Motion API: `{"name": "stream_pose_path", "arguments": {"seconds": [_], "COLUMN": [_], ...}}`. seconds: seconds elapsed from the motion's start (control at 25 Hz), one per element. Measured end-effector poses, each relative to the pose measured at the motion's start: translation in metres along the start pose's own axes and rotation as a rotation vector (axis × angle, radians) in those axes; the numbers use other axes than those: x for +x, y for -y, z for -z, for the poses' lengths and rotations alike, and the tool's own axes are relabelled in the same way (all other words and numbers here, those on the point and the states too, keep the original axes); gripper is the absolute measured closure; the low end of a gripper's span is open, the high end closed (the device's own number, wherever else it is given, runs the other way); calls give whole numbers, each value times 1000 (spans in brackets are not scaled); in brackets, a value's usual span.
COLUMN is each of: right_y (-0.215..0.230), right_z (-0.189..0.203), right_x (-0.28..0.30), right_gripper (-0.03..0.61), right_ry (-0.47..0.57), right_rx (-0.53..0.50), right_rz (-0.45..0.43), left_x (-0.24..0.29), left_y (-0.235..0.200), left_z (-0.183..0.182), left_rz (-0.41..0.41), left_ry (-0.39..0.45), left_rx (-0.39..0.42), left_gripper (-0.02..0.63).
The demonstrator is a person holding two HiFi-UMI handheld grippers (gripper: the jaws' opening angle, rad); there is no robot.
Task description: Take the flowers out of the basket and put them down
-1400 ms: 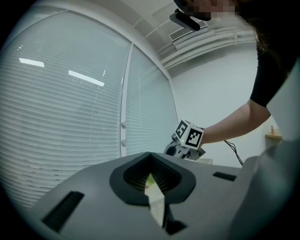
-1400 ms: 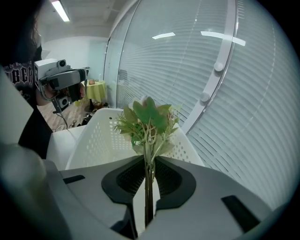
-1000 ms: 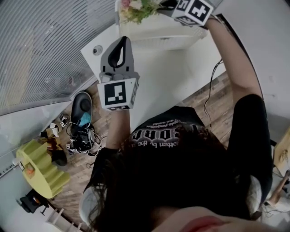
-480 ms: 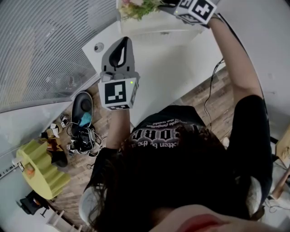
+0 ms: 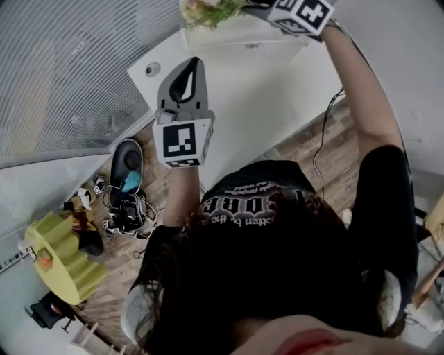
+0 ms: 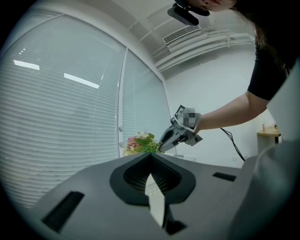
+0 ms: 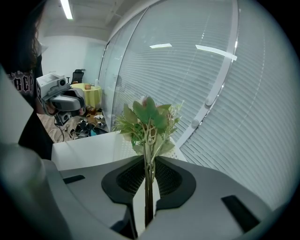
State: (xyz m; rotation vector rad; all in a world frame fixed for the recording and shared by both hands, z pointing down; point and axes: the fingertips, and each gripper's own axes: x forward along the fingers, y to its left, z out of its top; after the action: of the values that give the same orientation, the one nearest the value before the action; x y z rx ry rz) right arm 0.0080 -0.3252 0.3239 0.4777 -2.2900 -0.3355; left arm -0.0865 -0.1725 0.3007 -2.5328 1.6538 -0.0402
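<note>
A bunch of pink and cream flowers (image 5: 208, 10) with green leaves hangs over the white basket (image 5: 239, 35) at the far edge of the white table (image 5: 236, 104). My right gripper (image 5: 250, 8) is shut on the stems. In the right gripper view the thin stems (image 7: 149, 187) run between the jaws of that gripper (image 7: 149, 161), and the blooms (image 7: 147, 119) stand above them. My left gripper (image 5: 195, 64) hovers level over the table, nearer to me, with its jaws together and nothing in them. In the left gripper view, that gripper (image 6: 151, 157) faces the flowers (image 6: 139, 143) and the right gripper (image 6: 164, 144).
A window with white blinds (image 5: 69, 76) runs along the table's left side. On the wooden floor at the left lie a black device (image 5: 126, 161), tangled cables (image 5: 125, 211) and a yellow-green stepped stool (image 5: 62, 260). A cable (image 5: 322, 139) hangs off the table's right edge.
My right gripper has lifted the flowers a little higher over the basket. The left gripper has drifted slightly across the table, still shut and with nothing in it.
</note>
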Motion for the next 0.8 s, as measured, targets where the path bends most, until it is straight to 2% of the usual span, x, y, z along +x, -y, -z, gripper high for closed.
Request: {"name": "stream_pose_path", "arguments": {"seconds": [0.48, 0.8], "right_y": [-15, -59], "right_z": [-8, 2], "right_x": [-18, -37], "right_gripper": [506, 506], "right_ry": [18, 67], "right_rx": [7, 6], "right_rz": [15, -15], "left_x": [-16, -38], "left_y": [1, -3], "left_z": [-7, -6], "left_rz": [13, -13], "left_ry": [37, 13], "left_rx": [-21, -36], "left_gripper": [612, 612]}}
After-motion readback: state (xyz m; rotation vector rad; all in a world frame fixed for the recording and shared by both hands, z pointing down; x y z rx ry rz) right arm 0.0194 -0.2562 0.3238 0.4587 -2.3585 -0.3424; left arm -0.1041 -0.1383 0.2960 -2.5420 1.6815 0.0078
